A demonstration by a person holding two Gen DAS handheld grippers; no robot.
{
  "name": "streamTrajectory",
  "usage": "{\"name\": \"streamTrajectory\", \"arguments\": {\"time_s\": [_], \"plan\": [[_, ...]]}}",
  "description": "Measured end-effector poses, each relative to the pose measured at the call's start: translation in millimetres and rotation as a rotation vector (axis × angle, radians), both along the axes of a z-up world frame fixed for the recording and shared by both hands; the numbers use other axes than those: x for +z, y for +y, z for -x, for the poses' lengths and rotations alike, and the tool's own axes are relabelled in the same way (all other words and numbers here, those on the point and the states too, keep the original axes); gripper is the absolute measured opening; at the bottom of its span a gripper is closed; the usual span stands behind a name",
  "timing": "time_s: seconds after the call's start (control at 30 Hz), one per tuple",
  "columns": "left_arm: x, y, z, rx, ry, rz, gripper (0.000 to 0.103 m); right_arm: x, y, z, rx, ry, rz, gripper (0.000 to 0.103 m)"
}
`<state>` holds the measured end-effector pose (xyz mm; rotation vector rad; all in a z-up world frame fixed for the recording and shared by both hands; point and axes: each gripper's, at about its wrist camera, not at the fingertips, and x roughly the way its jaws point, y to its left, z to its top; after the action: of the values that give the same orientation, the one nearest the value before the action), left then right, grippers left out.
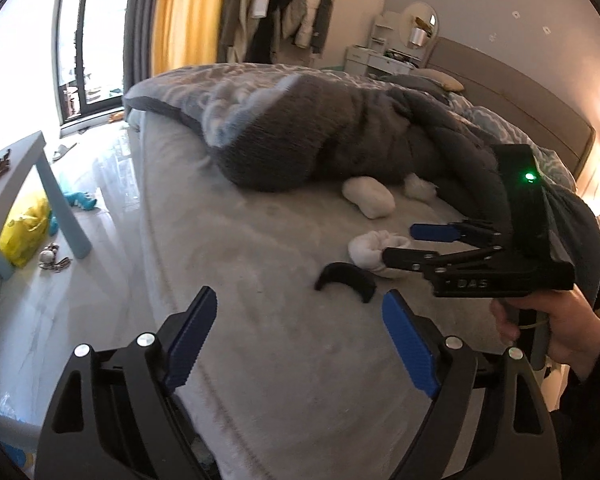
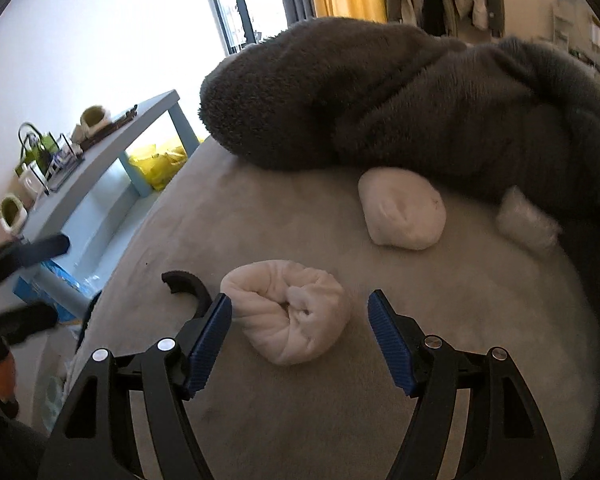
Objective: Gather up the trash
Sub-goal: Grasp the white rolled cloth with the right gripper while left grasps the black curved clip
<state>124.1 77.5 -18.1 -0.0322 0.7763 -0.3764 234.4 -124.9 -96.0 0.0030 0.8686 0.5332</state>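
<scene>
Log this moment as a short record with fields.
place: bed
nearest trash: white wad
other wads: smooth one, small one, both by the grey blanket
black curved piece: left of the white wad
right gripper: open, fingers either side of the white wad, not closed on it
left gripper: open, empty, over the bed

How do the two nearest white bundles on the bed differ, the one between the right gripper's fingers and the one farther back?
The near bundle is rolled with a puckered, open end facing up; the far bundle is smooth and closed. The near bundle lies in the open, framed by the right gripper; the far one sits against the grey blanket. Both are white, soft and rest on the bed.
</scene>
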Motion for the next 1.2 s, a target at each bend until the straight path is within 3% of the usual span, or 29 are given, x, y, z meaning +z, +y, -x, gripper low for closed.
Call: {"name": "streamTrajectory", "arguments": {"time_s": [0.2,0.43,0.47,0.67,0.73,1.2], "plan": [[-18.4,-20.3,-12.9,-0.049,0.031,-0.01,0.088,-2.3,-4.9,-10.7,-0.009,0.023,-0.095,0.075],[-32.3,-31.3,-28.6,-0.077,0.068,0.023,0.088,-8.6,-2.7,-16.4,0.029,0.048,-0.107,0.073],[-33.6,-33.0,-29.4,-0.08,0.07,0.021,0.088,-8.7,-1.6,-16.4,0.041,0.048,-0.106,0.066],[-36.4,-38.5,-33.7,-0.088,0.084,0.035,0.086,-4.1,-5.5,-14.5,0.038,0.045,-0.121,0.047],[-36.7,-42.0,-33.3,-0.095,0.086,0.039,0.085,-2.2,-13.0,-13.5,0.022,0.045,-0.131,0.027],[-45.8,-57.8,-44.2,-0.081,0.089,0.013,0.071,2.9,-40.0,-12.0,-0.044,0.069,-0.184,0.025]]}}
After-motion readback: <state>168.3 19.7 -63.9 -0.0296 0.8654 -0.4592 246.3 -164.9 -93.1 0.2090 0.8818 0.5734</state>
